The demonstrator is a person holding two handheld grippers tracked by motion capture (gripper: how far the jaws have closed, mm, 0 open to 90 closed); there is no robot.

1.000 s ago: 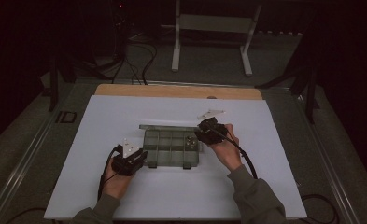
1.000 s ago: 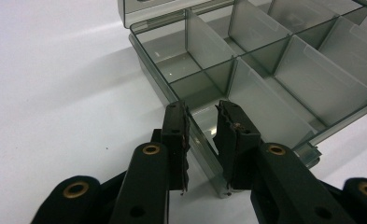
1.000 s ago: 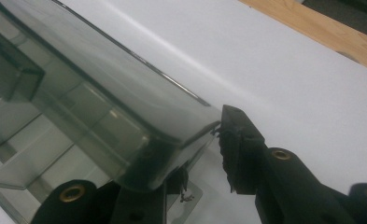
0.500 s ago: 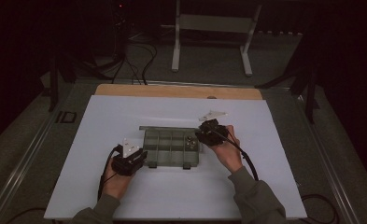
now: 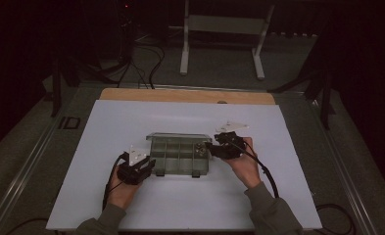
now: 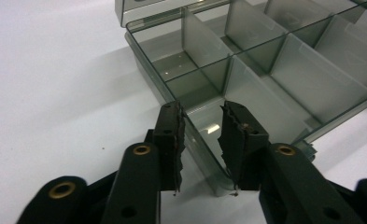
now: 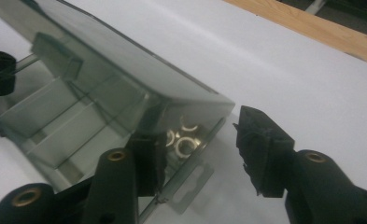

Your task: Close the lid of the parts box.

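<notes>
A clear grey compartment box (image 5: 180,155) lies mid-table on the white sheet, its lid (image 5: 179,135) raised at the far side. My left gripper (image 5: 150,165) sits at the box's near left corner. In the left gripper view the corner wall (image 6: 195,140) runs between the jaws of this gripper (image 6: 202,126), which have just been opening and stand a little apart. My right gripper (image 5: 208,147) is at the box's right end. Its jaws (image 7: 197,128) have just been opening too and straddle the end wall, the right pad well clear. Brass rings (image 7: 183,142) lie in that end compartment under the tilted lid (image 7: 125,70).
The white sheet (image 5: 131,117) spreads wide around the box. A wooden strip (image 5: 180,95) borders its far edge. Beyond the table stand a white frame (image 5: 219,29) and loose cables (image 5: 146,63) on the dark floor. Metal rails (image 5: 28,166) line the table's sides.
</notes>
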